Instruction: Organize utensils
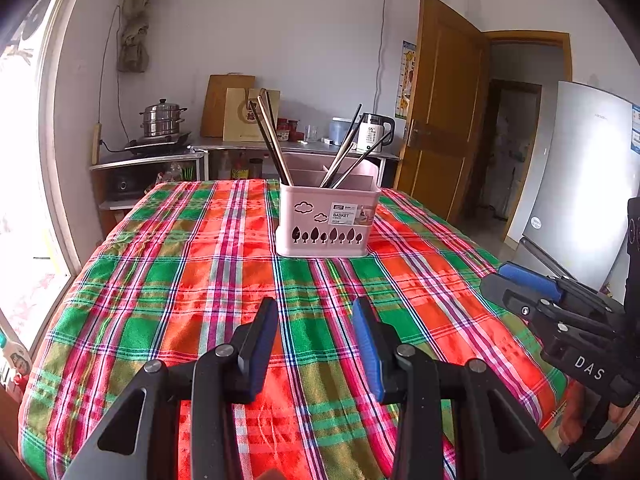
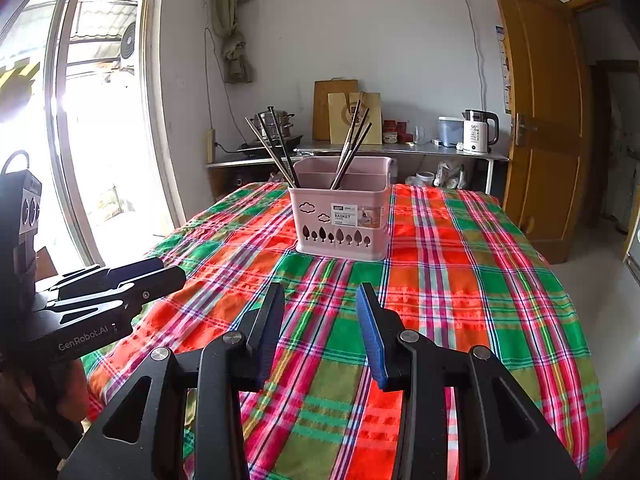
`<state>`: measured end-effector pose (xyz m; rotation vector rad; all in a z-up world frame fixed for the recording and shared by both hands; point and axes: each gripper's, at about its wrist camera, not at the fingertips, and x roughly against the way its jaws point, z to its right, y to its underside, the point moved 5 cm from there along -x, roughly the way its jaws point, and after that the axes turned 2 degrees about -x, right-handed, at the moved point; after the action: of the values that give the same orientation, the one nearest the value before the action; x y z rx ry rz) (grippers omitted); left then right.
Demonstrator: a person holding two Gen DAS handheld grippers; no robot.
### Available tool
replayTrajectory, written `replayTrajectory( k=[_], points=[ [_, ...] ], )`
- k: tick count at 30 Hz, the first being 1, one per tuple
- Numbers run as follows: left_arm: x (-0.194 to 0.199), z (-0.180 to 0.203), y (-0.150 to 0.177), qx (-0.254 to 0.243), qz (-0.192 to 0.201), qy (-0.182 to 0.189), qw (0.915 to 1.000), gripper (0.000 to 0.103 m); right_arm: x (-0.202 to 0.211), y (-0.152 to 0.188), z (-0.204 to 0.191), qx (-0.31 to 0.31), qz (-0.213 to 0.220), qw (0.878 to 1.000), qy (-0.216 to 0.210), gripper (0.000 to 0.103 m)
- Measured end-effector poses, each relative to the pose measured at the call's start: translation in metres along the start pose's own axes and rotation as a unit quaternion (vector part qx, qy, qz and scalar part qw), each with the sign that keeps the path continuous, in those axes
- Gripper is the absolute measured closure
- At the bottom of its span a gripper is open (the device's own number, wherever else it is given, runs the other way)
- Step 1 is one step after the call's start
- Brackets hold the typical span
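Note:
A pink utensil basket (image 1: 327, 220) with tree cut-outs stands at the far middle of the plaid tablecloth (image 1: 200, 288); it also shows in the right wrist view (image 2: 340, 224). Several chopsticks (image 1: 272, 140) lean out of its left compartment and more chopsticks (image 1: 348, 152) lean out of its right one. My left gripper (image 1: 316, 312) is open and empty, low over the cloth well short of the basket. My right gripper (image 2: 320, 300) is open and empty at the same distance. Each gripper shows in the other's view: the right gripper (image 1: 520, 280) and the left gripper (image 2: 160, 272).
A counter (image 1: 296, 146) behind the table holds a steamer pot (image 1: 162, 118), a kettle (image 1: 374, 132), jars and paper bags. A window is on the left, a wooden door (image 1: 440, 112) and a fridge (image 1: 580, 176) on the right.

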<state>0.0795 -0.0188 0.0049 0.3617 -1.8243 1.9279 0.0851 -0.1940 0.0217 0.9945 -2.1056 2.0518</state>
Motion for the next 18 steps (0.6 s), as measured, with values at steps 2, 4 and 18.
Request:
replayTrajectory(
  k=[2, 4, 18],
  points=[
    [0.0003, 0.0007, -0.0004, -0.001, 0.001, 0.001, 1.0, 0.064, 0.0001, 0.0, 0.0001, 0.0, 0.0, 1.0, 0.0, 0.065],
    [0.0009, 0.0013, -0.0006, -0.001, 0.002, 0.001, 1.0, 0.064, 0.0002, 0.0003, -0.0002, 0.001, 0.001, 1.0, 0.0, 0.065],
    [0.0015, 0.0034, 0.0011, -0.004, 0.001, 0.003, 1.0, 0.064, -0.0004, 0.0005, -0.0005, 0.002, -0.003, 1.0, 0.0, 0.065]
  ],
)
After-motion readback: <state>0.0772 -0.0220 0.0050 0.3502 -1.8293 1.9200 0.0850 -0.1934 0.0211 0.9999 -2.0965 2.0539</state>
